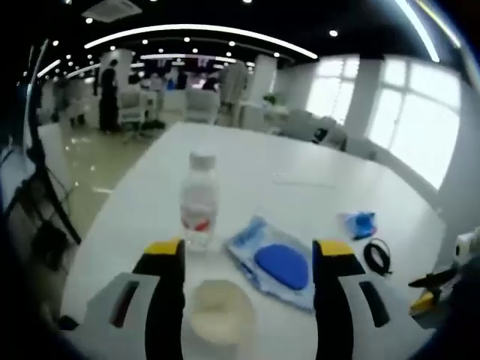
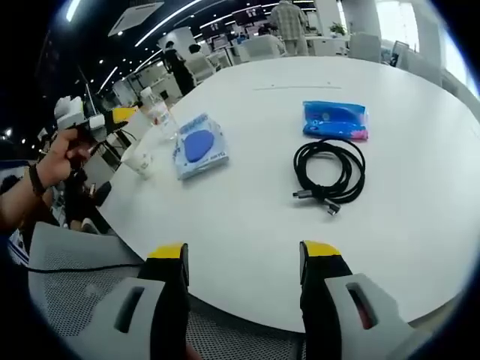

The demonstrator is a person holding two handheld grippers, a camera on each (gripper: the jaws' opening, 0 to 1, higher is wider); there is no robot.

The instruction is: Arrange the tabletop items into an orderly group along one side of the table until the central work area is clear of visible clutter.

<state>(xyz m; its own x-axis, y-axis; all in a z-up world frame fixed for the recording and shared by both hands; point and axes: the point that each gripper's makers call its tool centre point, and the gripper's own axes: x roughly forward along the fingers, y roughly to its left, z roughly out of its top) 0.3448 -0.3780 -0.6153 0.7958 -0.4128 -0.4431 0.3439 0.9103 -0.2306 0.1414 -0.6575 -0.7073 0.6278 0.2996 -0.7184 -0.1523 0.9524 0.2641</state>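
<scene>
Cup (image 1: 220, 309) sits between left tool's (image 1: 250, 259) spread jaws, seemingly ungripped.

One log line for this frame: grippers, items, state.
left gripper: open, at paper cup | right gripper: open, empty | cable, blue packet: mid-table | bottle, blue pouch: by cup

The left hand-held gripper (image 1: 249, 259), jaws apart, frames a paper cup (image 1: 220, 309); water bottle (image 1: 199, 201) and blue pouch (image 1: 276, 262) lie beyond on the worktop (image 1: 247, 165).
</scene>
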